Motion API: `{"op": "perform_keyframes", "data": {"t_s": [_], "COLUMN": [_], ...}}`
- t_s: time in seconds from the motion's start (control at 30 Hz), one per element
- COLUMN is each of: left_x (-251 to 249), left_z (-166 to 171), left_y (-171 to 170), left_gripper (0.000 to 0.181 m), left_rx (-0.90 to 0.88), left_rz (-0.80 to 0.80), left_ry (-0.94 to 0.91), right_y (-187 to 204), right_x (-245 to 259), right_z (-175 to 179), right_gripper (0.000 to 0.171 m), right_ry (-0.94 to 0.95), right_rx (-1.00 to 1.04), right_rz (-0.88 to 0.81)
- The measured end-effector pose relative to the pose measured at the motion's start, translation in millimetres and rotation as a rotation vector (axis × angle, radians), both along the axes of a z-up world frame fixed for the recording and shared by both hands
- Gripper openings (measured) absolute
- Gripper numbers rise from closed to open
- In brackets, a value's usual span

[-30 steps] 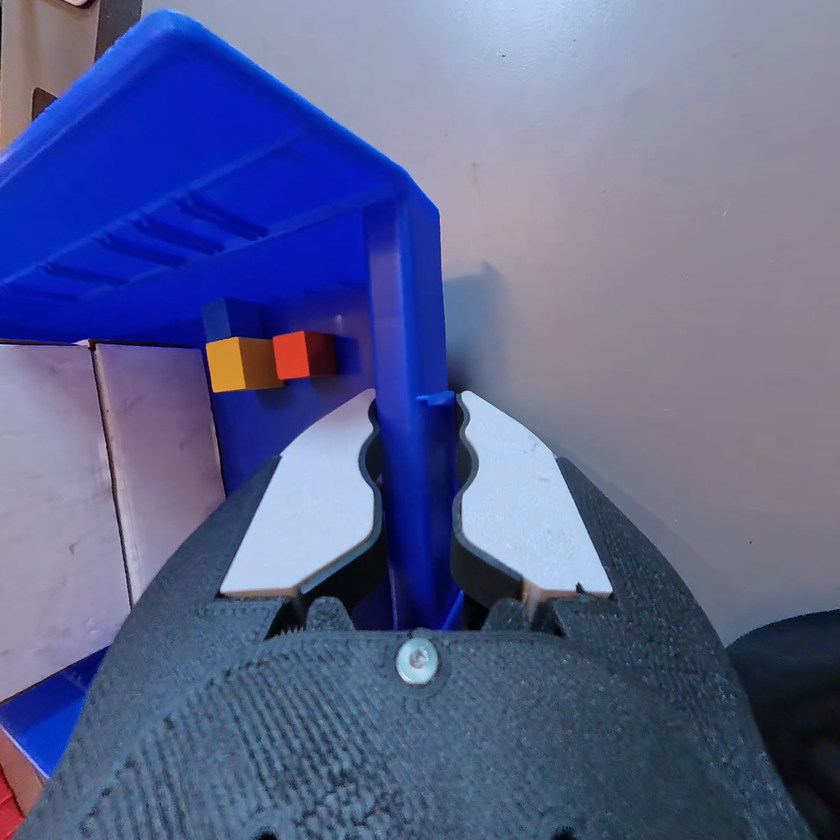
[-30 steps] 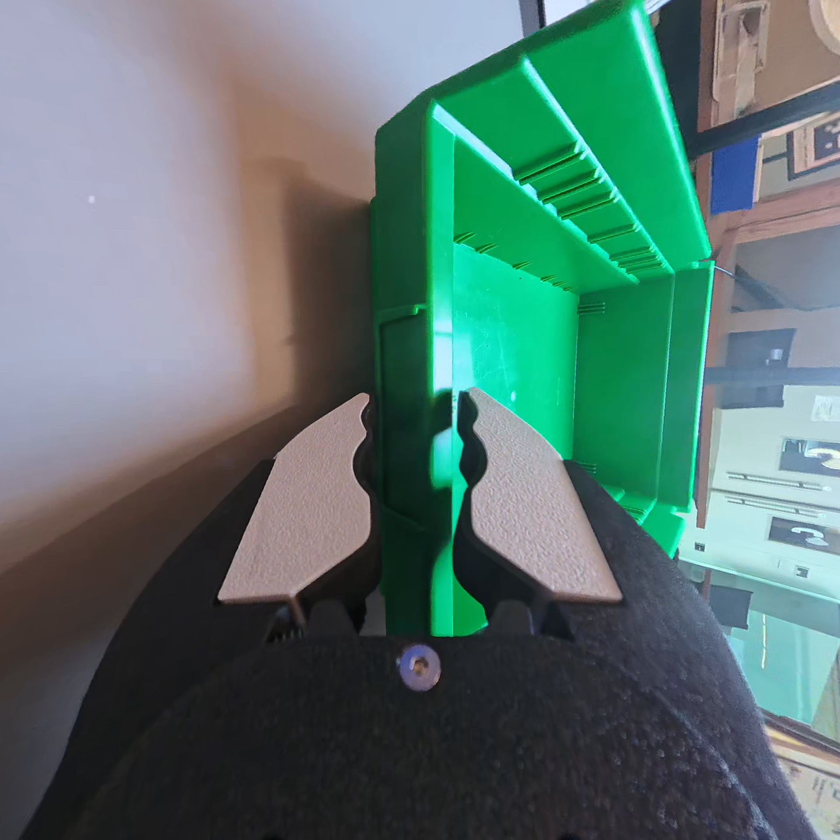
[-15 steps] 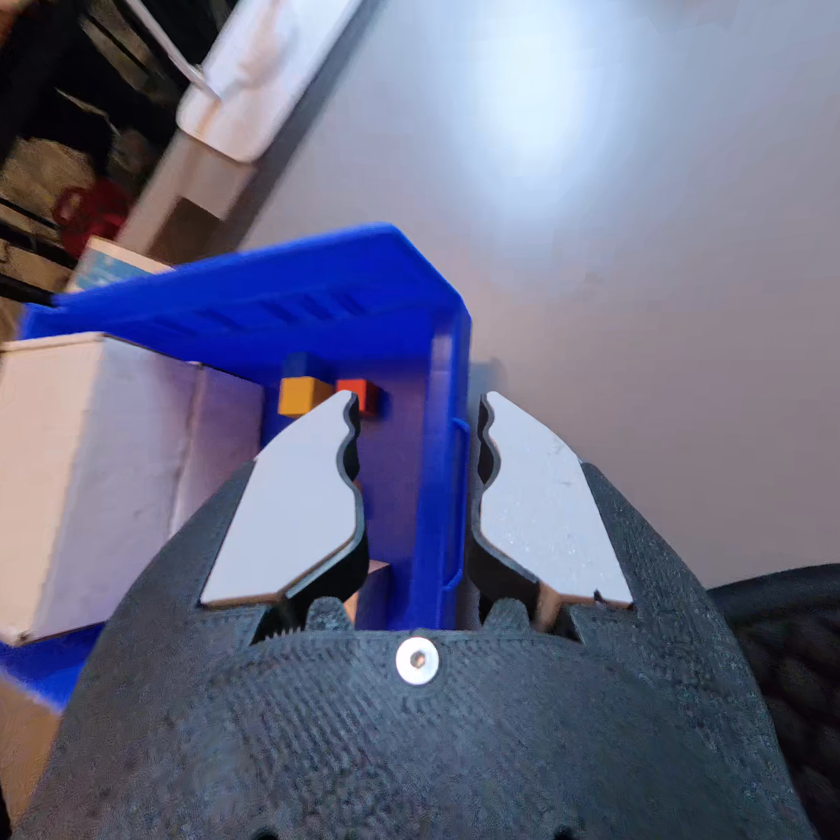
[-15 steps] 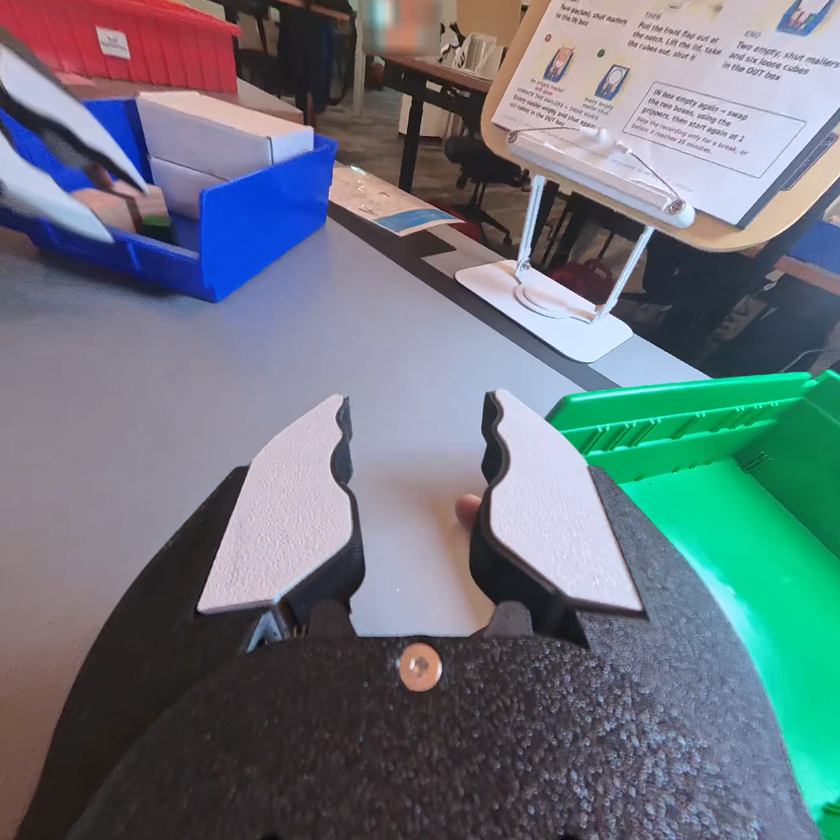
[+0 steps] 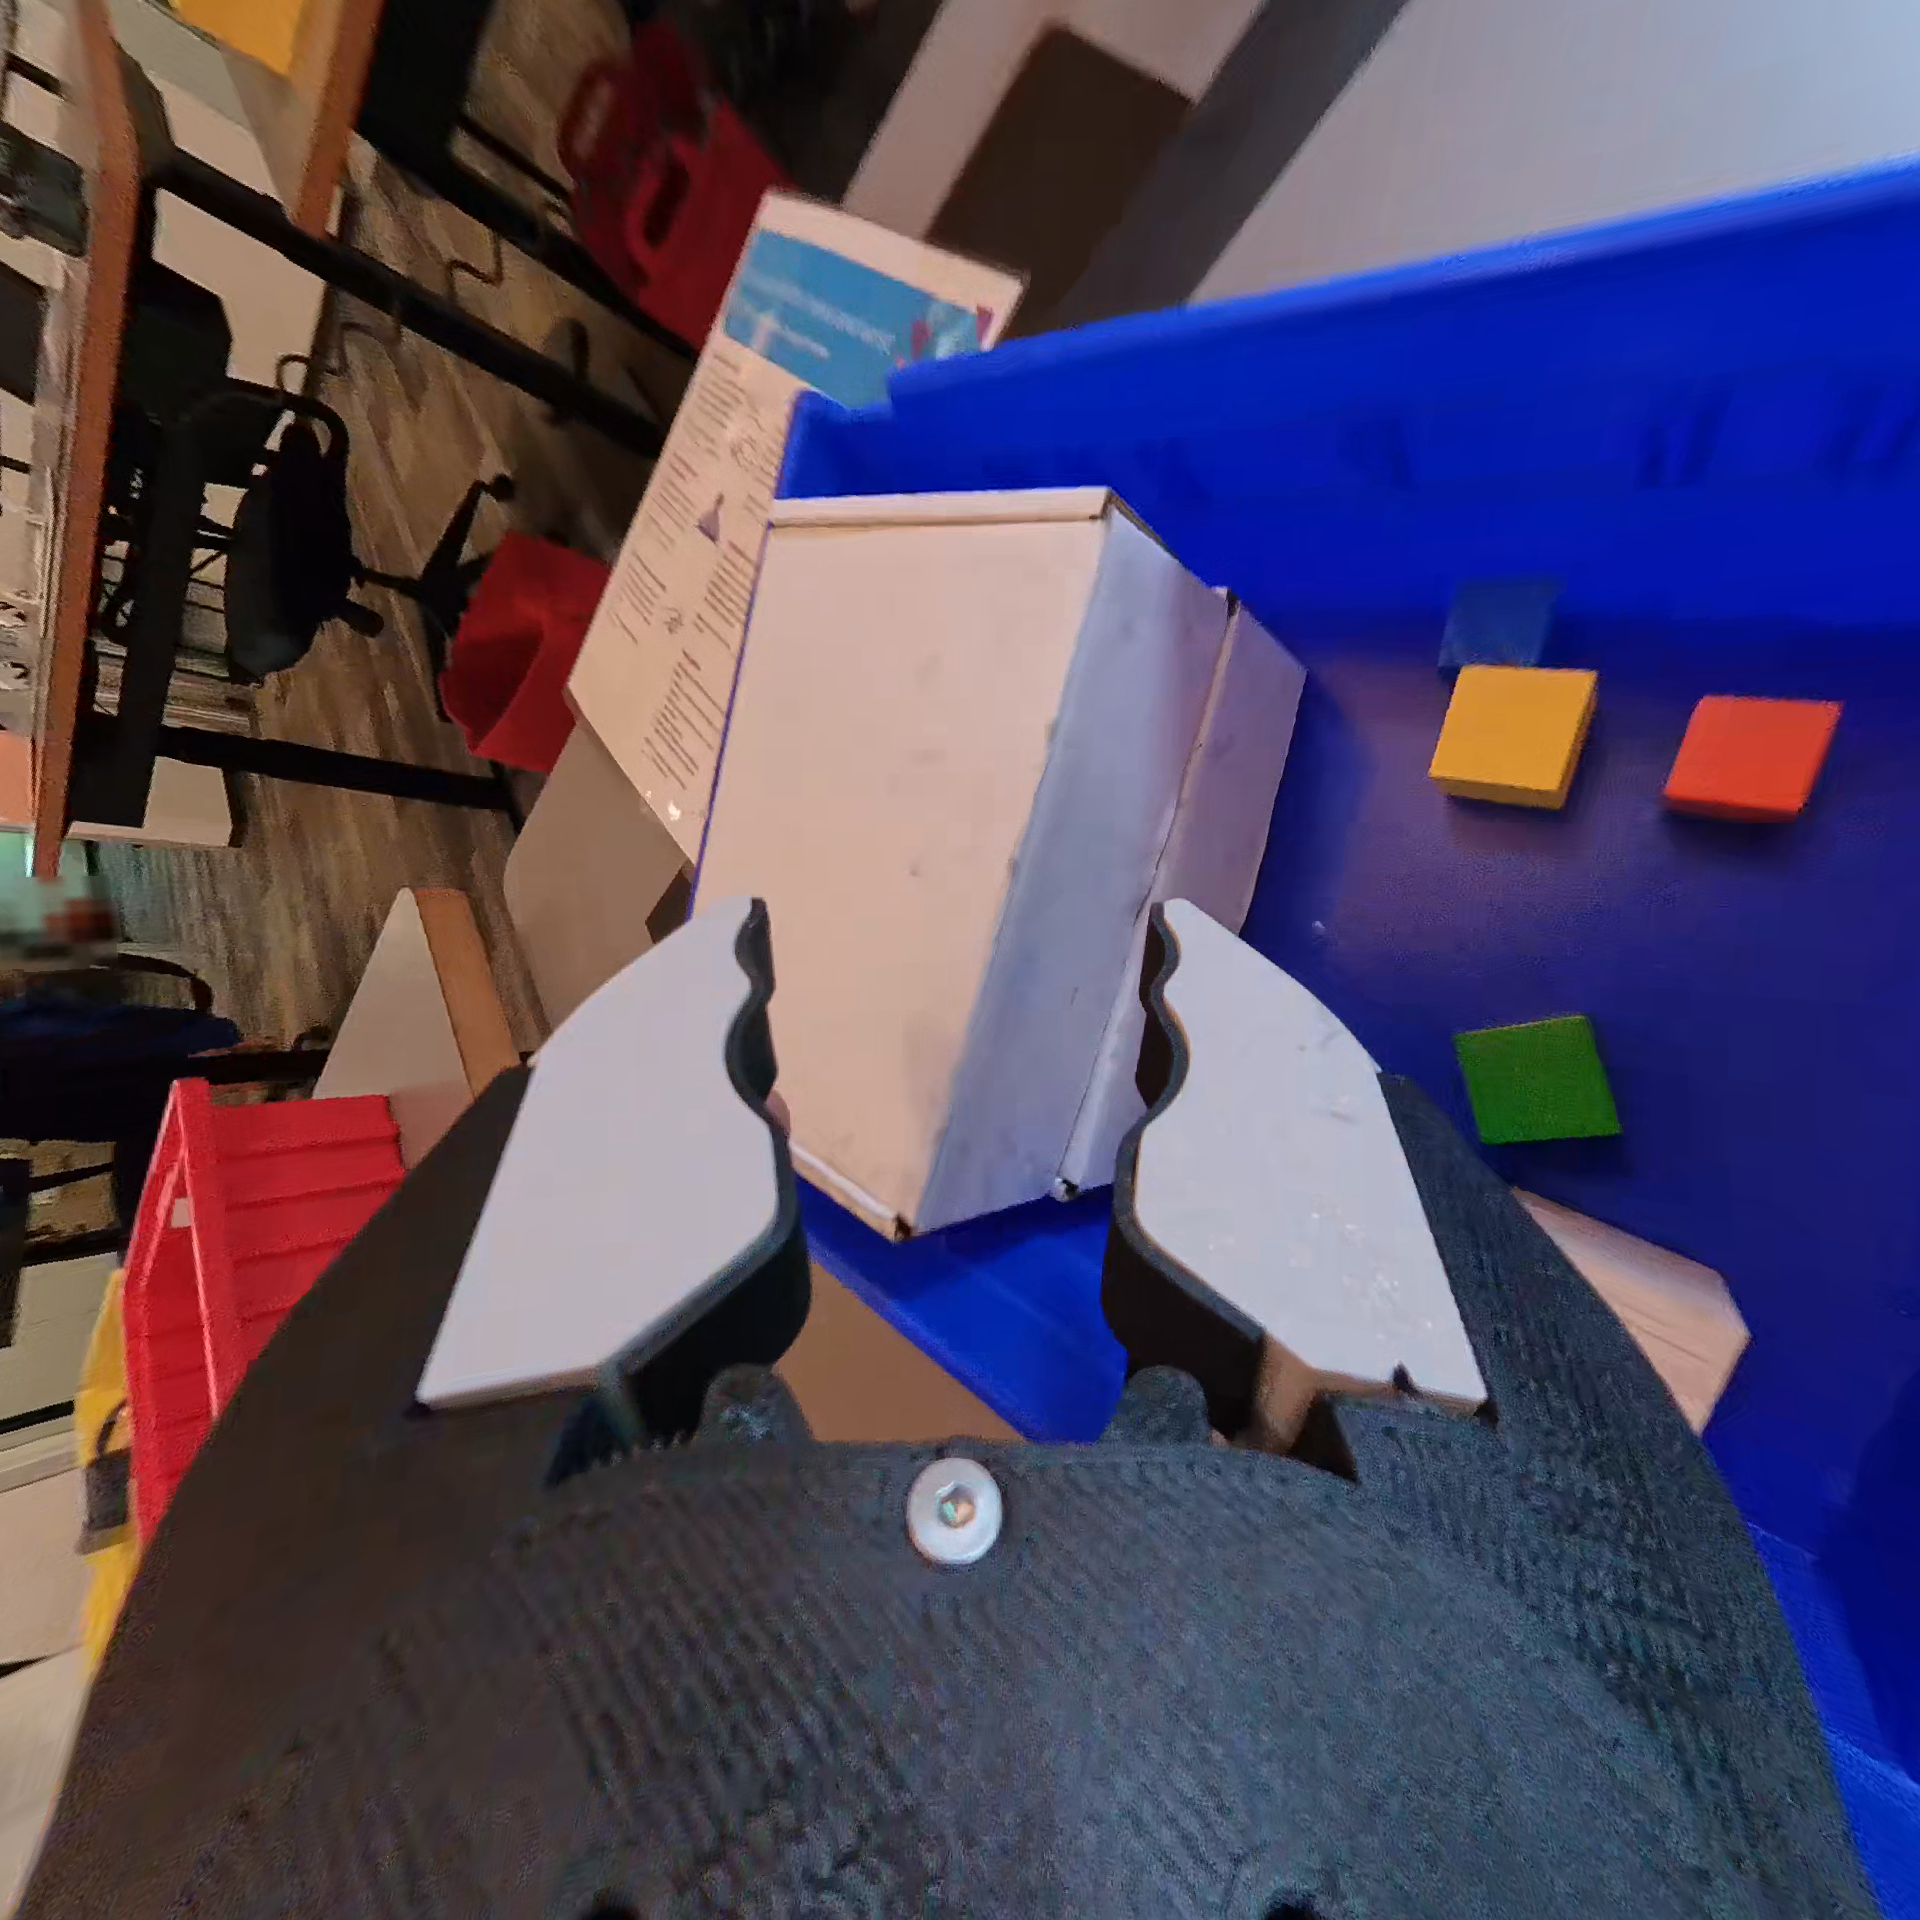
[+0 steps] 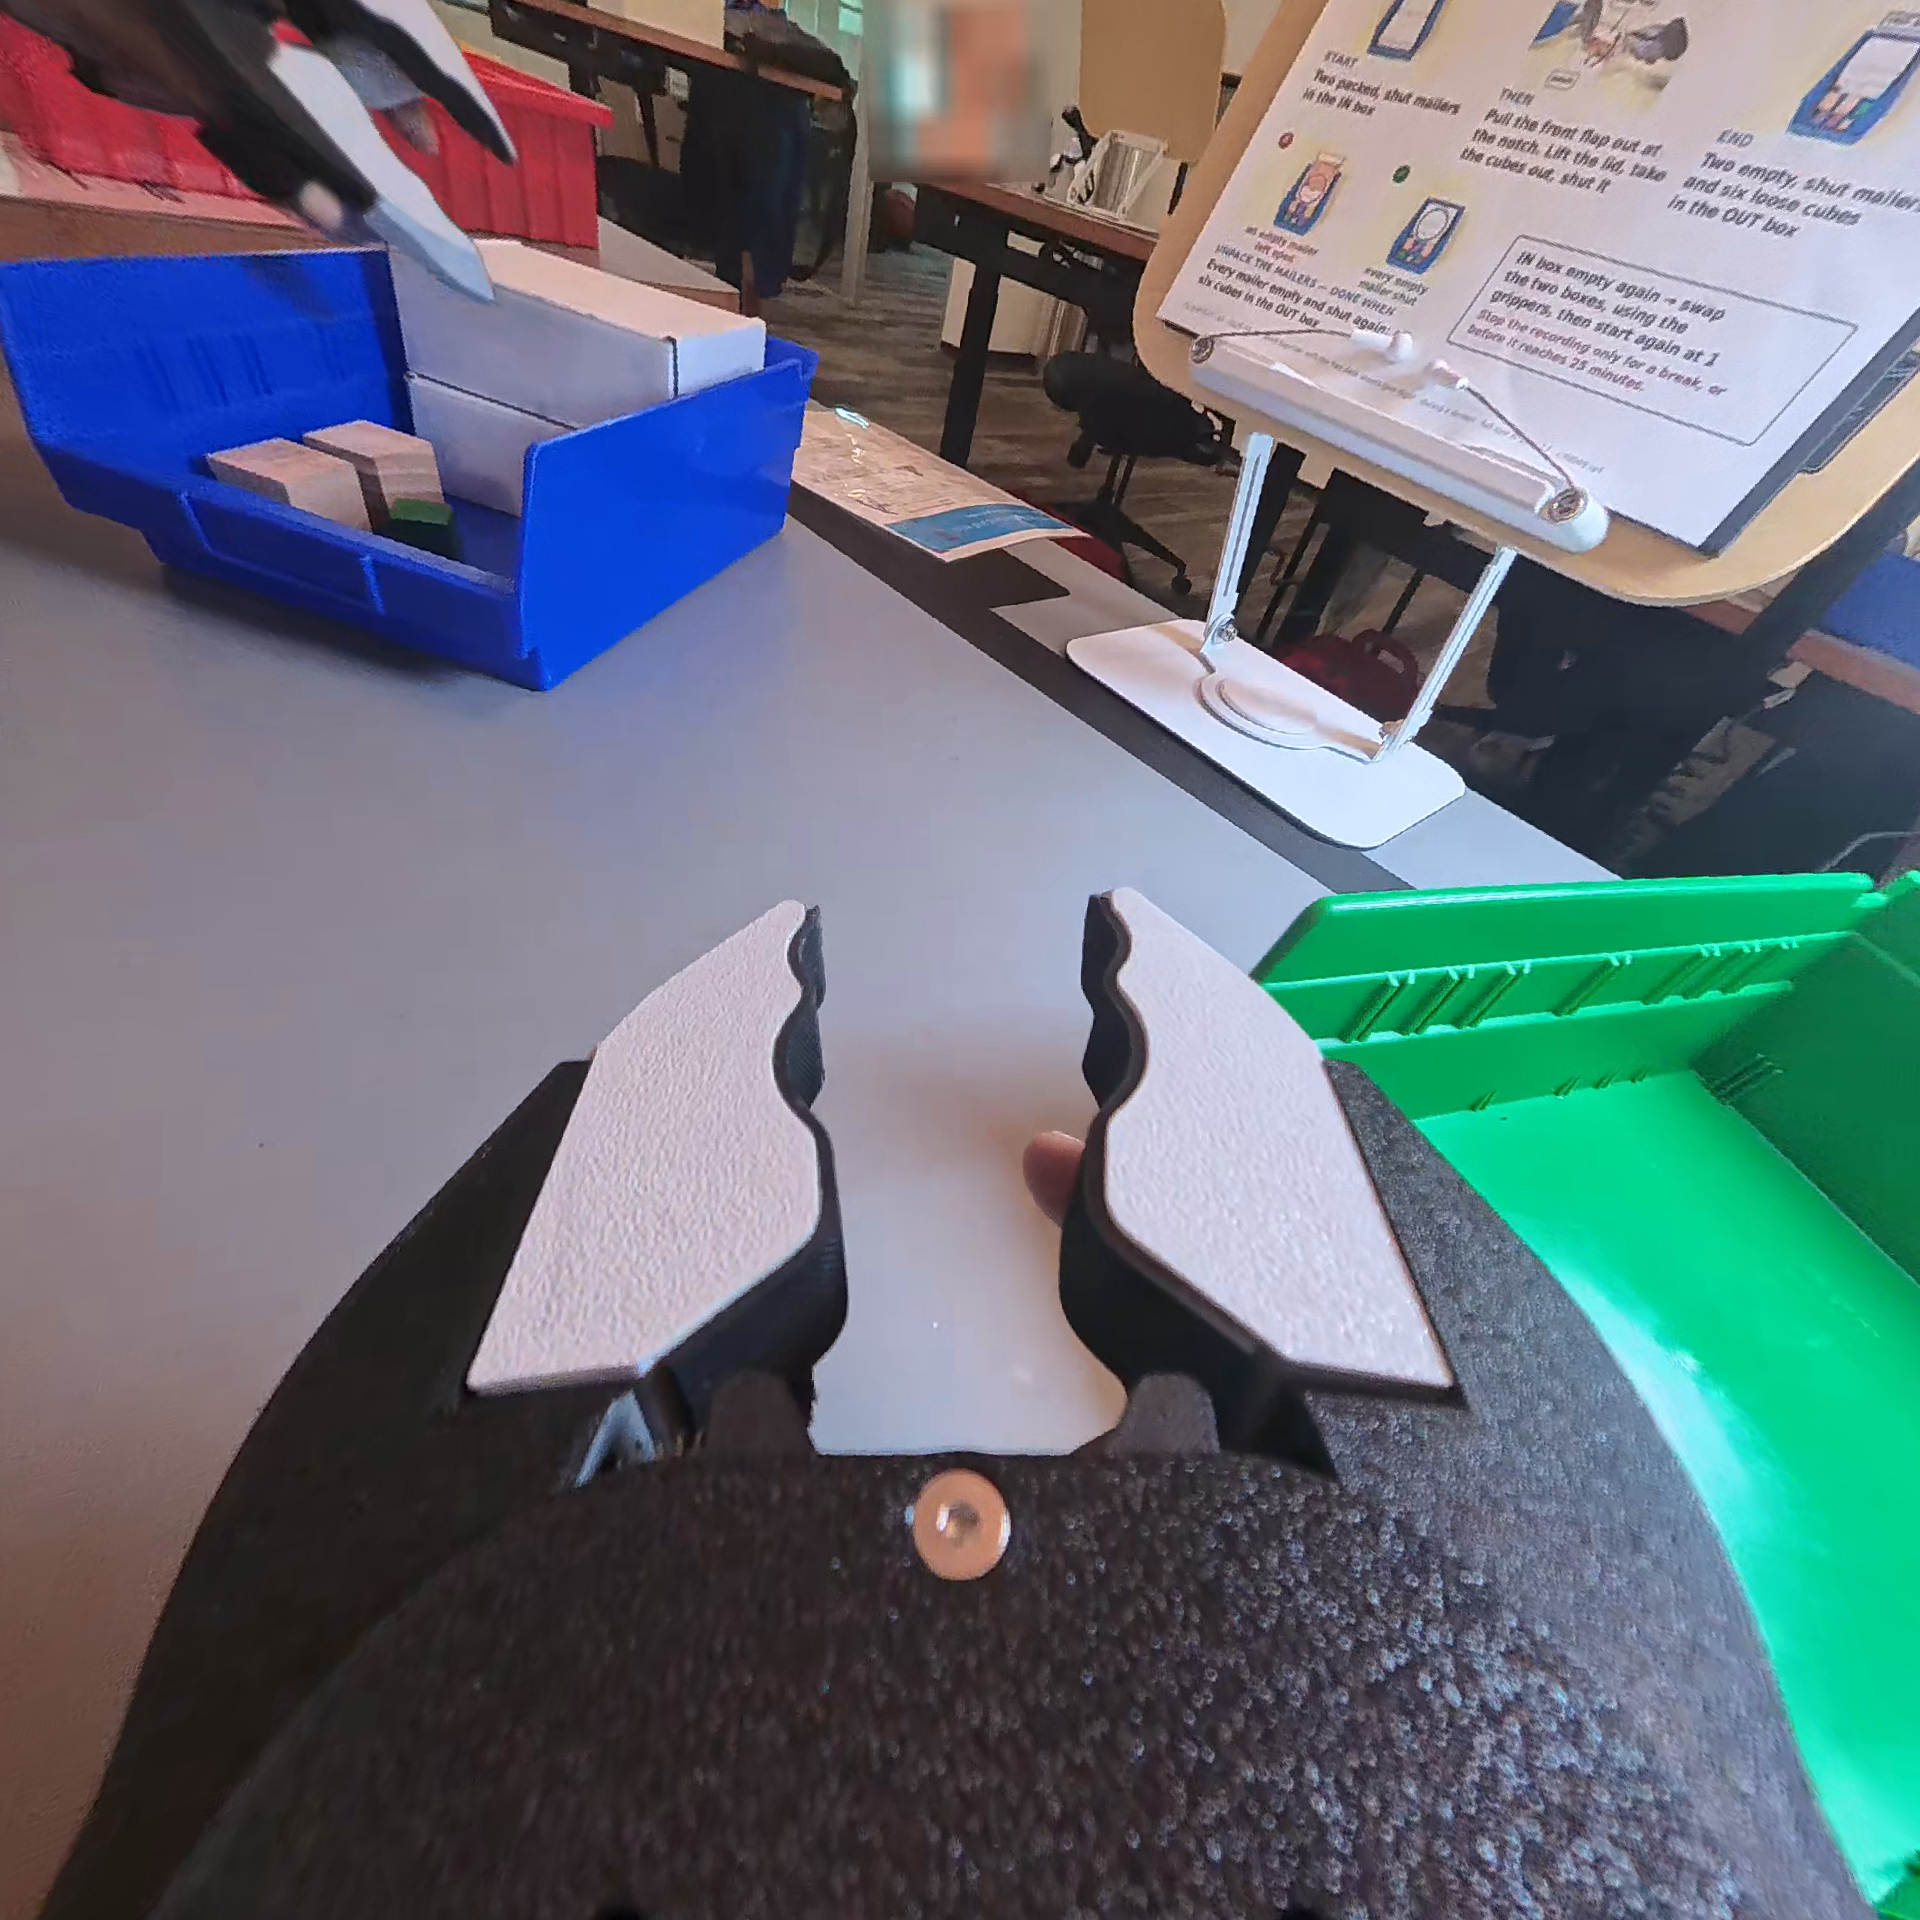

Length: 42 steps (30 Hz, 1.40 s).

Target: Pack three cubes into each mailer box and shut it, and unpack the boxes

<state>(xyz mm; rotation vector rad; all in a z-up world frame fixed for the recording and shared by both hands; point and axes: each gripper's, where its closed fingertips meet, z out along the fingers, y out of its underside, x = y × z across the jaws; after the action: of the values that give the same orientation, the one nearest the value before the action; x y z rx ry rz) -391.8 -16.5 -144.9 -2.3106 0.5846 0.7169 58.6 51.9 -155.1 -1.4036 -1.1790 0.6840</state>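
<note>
My left gripper (image 5: 956, 925) is open and empty, held over the blue bin (image 5: 1558, 447). Two shut white mailer boxes (image 5: 904, 810) lie together in that bin. Loose cubes lie on its floor: blue (image 5: 1496, 621), yellow (image 5: 1512, 732), orange-red (image 5: 1751, 750), green (image 5: 1536, 1078) and a plain wooden one (image 5: 1642, 1320). My right gripper (image 6: 954, 935) is open and empty over the grey table (image 6: 416, 883), just left of the empty green bin (image 6: 1558, 904). The right wrist view shows the blue bin (image 6: 644, 499) far left, with the mailers (image 6: 582, 332), wooden cubes (image 6: 312, 473) and the left gripper (image 6: 488, 218) above it.
An instruction board (image 6: 1558, 260) on a white stand (image 6: 1268, 727) is at the table's far edge. A printed sheet (image 6: 914, 488) lies beside the blue bin. A red bin (image 6: 520, 166) sits behind the blue bin. Chairs and desks stand beyond the table. The gap from one gripper's tips to the other's is roughly 45 cm.
My left gripper has let go of the blue bin's wall, opened wider and swung over the bin. My right gripper has let go of the green bin and opened over the table.
</note>
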Motion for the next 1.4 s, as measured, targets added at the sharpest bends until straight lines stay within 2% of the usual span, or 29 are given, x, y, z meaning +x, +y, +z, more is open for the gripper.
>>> {"op": "perform_keyframes", "data": {"t_s": [0.03, 0.2, 0.4, 0.63, 0.83, 0.97, 1.13, 1.27, 1.4], "left_x": [-2, -18, -13, -10, 22, 62, 151, 238, 308], "left_z": [-9, -41, -45, -42, -9, 28, 63, 62, 34], "left_y": [5, 25, 30, 27, 11, -8, -34, -52, -67], "left_gripper": [0.07, 0.079, 0.069, 0.065, 0.064, 0.064, 0.064, 0.064, 0.063], "left_rx": [-0.043, -0.177, -0.192, -0.166, -0.055, 0.046, 0.132, 0.103, -0.057], "left_rz": [-0.001, 0.005, -0.023, -0.05, -0.109, -0.182, -0.361, -0.555, -0.742], "left_ry": [0.019, 0.194, 0.281, 0.349, 0.319, 0.262, 0.065, -0.18, -0.357], "right_y": [0, -1, -5, -9, -9, -13, -29, -46, -68], "right_x": [-1, -2, -3, -4, -6, -10, -17, -24, -27], "right_z": [-2, -9, -11, -15, -18, -16, -8, 5, 17], "right_gripper": [0.047, 0.046, 0.045, 0.043, 0.042, 0.043, 0.05, 0.058, 0.063], "right_ry": [-0.003, -0.033, -0.053, -0.08, -0.081, -0.08, -0.139, -0.18, -0.141], "right_rx": [-0.006, 0.008, 0.021, 0.051, 0.032, 0.063, 0.215, 0.435, 0.568], "right_rz": [0.002, 0.003, 0.014, 0.019, 0.022, 0.033, 0.054, 0.06, 0.141]}}
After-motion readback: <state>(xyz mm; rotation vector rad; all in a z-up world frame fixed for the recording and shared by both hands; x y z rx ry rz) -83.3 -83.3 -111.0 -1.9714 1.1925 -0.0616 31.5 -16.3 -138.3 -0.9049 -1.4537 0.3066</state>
